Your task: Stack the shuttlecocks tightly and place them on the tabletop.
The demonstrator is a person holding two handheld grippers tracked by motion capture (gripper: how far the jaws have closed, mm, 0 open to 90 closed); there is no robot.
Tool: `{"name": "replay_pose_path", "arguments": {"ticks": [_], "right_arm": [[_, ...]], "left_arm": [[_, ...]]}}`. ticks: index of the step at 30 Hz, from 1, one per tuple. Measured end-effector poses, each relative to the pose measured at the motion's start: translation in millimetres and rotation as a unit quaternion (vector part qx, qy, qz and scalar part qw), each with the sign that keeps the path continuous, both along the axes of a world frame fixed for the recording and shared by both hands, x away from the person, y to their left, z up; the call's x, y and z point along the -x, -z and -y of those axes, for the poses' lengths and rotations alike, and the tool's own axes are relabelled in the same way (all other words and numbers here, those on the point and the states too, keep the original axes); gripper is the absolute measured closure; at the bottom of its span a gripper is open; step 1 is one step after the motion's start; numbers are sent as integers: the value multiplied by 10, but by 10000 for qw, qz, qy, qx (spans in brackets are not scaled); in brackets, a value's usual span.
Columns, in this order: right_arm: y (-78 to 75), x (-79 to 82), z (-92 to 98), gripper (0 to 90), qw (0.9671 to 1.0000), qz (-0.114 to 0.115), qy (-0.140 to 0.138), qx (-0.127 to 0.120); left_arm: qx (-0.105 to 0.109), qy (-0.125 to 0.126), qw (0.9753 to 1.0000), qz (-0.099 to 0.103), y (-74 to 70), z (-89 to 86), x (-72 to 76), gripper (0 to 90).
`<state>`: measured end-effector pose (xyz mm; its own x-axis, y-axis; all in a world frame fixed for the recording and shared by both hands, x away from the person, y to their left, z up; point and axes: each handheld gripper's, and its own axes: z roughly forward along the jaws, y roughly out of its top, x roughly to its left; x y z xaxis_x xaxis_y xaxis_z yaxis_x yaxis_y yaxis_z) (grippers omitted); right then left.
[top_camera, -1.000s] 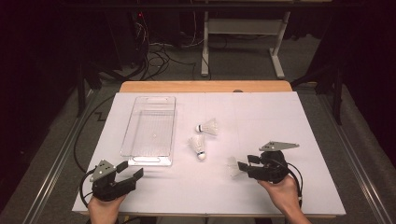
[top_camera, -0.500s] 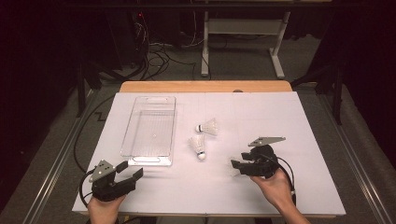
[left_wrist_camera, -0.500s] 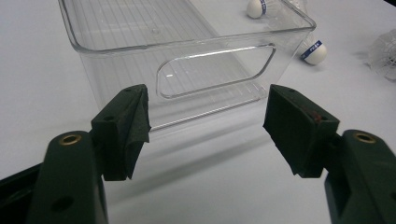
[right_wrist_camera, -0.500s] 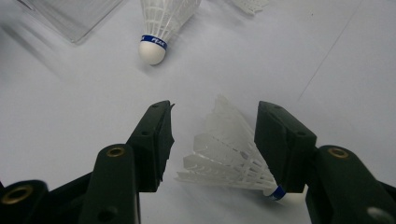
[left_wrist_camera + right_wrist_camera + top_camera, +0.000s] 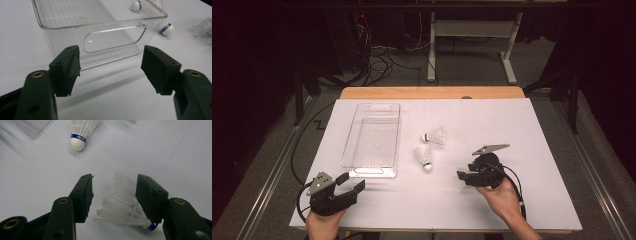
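A clear plastic tray (image 5: 368, 171) stands left of centre on the white table; its near end wall (image 5: 62, 42) faces my left gripper (image 5: 110, 62), which rests open and holds nothing at the front left (image 5: 352, 181). Two white shuttlecocks (image 5: 434, 135) (image 5: 424, 156) lie right of the tray. In the right gripper view a third shuttlecock (image 5: 120, 205) lies on its side between the jaws of my right gripper (image 5: 115, 187), cork towards the hand. That gripper (image 5: 463, 178) is open, its jaws on either side of the feathers.
The nearer loose shuttlecock (image 5: 78, 140) lies ahead and left of the right gripper, cork with a blue band pointing at it. A wooden table edge (image 5: 432, 92) runs along the back. Cables trail from both grippers.
The right gripper has moved left and forward over the third shuttlecock, so its jaws now straddle it. The left gripper has stayed put.
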<state>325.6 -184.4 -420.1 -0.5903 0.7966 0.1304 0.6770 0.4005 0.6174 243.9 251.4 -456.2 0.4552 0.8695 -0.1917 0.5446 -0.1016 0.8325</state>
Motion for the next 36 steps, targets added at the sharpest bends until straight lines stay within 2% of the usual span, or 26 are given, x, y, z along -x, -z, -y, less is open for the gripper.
{"name": "replay_pose_path", "arguments": {"ticks": [15,27,36], "right_arm": [[2,-22,-34,593,9997,-4,50,240],[-4,-23,-39,701,9996,-84,-11,267],[-18,-16,-47,780,9994,-21,-57,333]], "left_arm": [[8,6,10000,-10,1,0,-1,321],[20,1,10000,-8,0,-7,0,322],[5,1,10000,-3,1,-6,2,322]]}}
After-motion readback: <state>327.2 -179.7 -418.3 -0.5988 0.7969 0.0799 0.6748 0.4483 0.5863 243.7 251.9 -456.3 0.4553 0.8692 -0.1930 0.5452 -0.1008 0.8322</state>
